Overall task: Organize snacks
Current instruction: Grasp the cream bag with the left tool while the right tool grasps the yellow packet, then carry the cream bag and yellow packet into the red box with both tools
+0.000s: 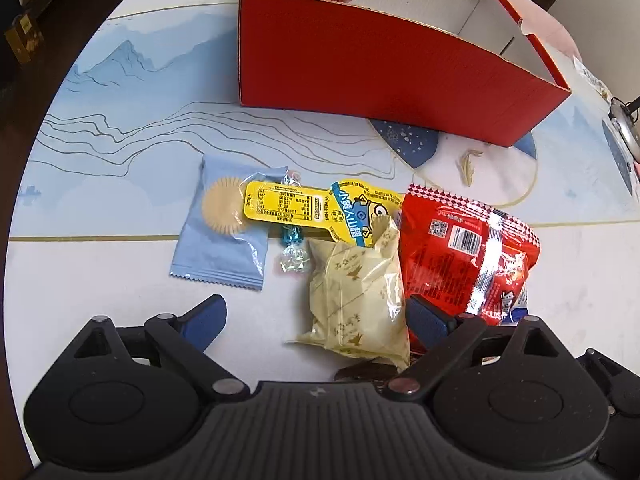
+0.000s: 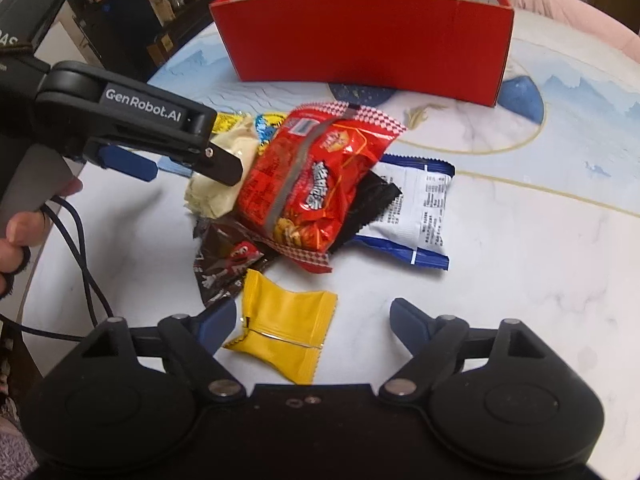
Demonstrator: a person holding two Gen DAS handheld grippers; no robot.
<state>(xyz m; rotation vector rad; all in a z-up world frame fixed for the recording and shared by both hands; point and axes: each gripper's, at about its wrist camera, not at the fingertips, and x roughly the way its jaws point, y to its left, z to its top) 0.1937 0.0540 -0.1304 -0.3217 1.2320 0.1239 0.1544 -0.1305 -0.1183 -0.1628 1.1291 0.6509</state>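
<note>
Hovering spread, the right claw (image 2: 312,320) straddles a crinkled yellow foil packet (image 2: 286,330) without pinching; the left claw (image 1: 316,320), also spread, brackets a cream paper-wrapped pastry (image 1: 360,300). Behind them on the counter (image 2: 540,280) stands the open red cardboard box (image 2: 368,44).

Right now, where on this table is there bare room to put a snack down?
Bare tabletop lies right of the white-and-blue packet, and more between the red box and the light blue packet. It is crowded around the red snack bag, where packets overlap, down to the yellow packet.
</note>
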